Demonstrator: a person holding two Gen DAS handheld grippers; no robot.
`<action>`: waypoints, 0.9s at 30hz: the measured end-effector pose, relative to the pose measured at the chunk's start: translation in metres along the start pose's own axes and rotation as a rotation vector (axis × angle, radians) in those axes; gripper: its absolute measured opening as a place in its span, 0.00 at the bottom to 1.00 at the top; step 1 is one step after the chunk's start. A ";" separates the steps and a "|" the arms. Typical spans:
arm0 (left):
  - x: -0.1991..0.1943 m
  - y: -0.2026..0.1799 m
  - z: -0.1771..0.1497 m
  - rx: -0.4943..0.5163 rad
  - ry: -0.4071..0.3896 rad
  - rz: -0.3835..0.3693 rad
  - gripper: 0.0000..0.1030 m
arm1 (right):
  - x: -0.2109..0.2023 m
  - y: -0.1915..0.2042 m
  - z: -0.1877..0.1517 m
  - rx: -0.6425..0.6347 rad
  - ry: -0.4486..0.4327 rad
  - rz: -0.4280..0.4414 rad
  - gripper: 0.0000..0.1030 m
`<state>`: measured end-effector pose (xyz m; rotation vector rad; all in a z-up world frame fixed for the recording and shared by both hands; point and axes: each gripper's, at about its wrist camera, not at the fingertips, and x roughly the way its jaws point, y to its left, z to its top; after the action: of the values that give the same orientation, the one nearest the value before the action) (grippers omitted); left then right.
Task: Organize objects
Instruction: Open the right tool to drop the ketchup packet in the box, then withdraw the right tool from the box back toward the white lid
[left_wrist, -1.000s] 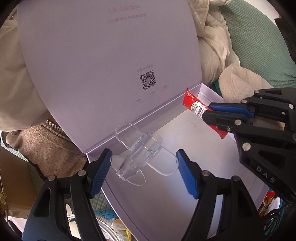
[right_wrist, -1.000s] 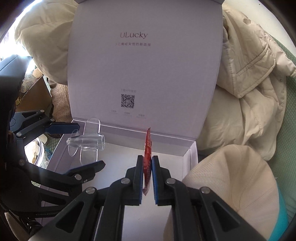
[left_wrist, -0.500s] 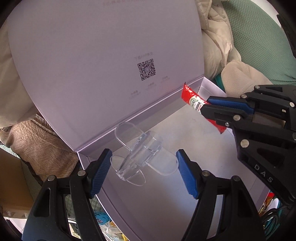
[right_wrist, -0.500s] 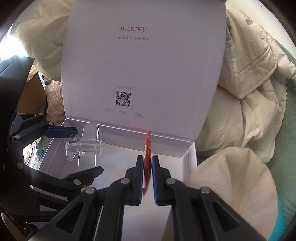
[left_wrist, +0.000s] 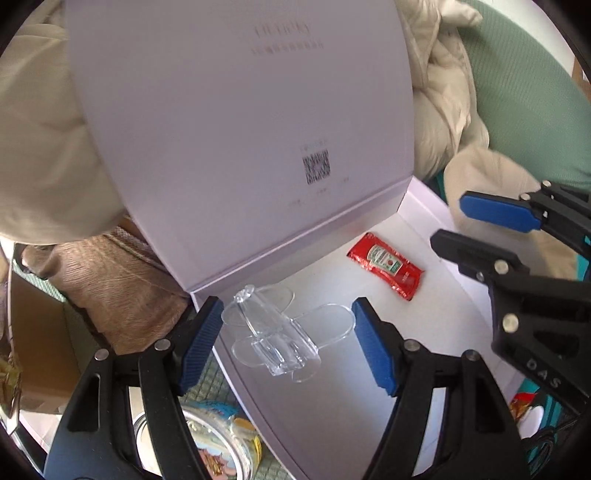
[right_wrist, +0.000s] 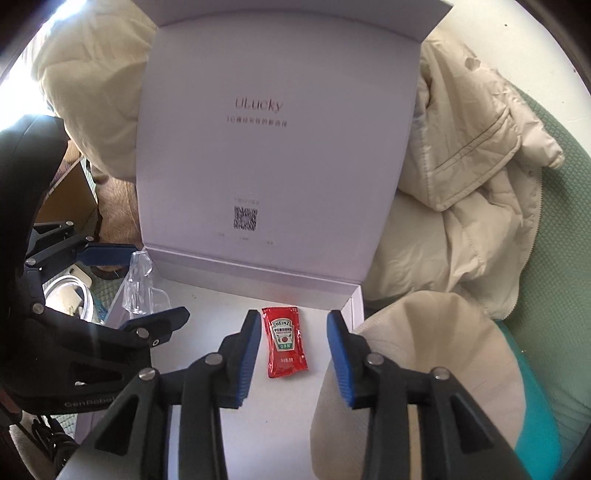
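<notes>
Ketchup packet (right_wrist: 283, 341): lies flat on the white floor of the open box (right_wrist: 207, 306), label up, near the back wall and toward the box's right end.
Right claw (right_wrist: 291, 347): its jaws have just been opening and now stand apart, one blue pad on either side of the packet; the pads look clear of it, gripping nothing.
Packet against right claw: the packet sits in the gap between the two fingertips, closer to the left pad.
Left claw (left_wrist: 288, 343): spread to a middling width around a clear plastic stand (left_wrist: 275, 338); a gap shows between each pad and the stand, though through the transparent plastic contact is hard to rule out.
Stand: rests inside the box at its left end, well apart from the packet.
Left wrist view only: the packet (left_wrist: 386, 266) seen at a slant with the right claw (left_wrist: 461, 225) above and to its right; a glass jar (left_wrist: 218, 443) outside the box's front left corner.
Right wrist view only: the "uLucky" print on the raised lid (right_wrist: 280, 155), a cream jacket (right_wrist: 476, 177) to the right, and a beige cap (right_wrist: 417, 362) against the box's right wall.
</notes>
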<state>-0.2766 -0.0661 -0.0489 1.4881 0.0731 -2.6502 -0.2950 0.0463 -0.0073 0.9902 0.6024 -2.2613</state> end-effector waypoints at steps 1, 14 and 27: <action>-0.005 0.000 0.000 -0.004 -0.009 0.006 0.69 | -0.003 -0.003 -0.001 0.000 -0.006 -0.004 0.37; -0.084 0.000 -0.013 -0.035 -0.137 0.065 0.69 | -0.086 0.000 -0.001 0.000 -0.104 -0.043 0.46; -0.164 0.006 -0.044 -0.035 -0.230 0.099 0.76 | -0.158 0.019 -0.015 0.011 -0.177 -0.078 0.50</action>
<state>-0.1537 -0.0573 0.0676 1.1368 0.0264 -2.7028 -0.1881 0.0941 0.1009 0.7729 0.5608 -2.3918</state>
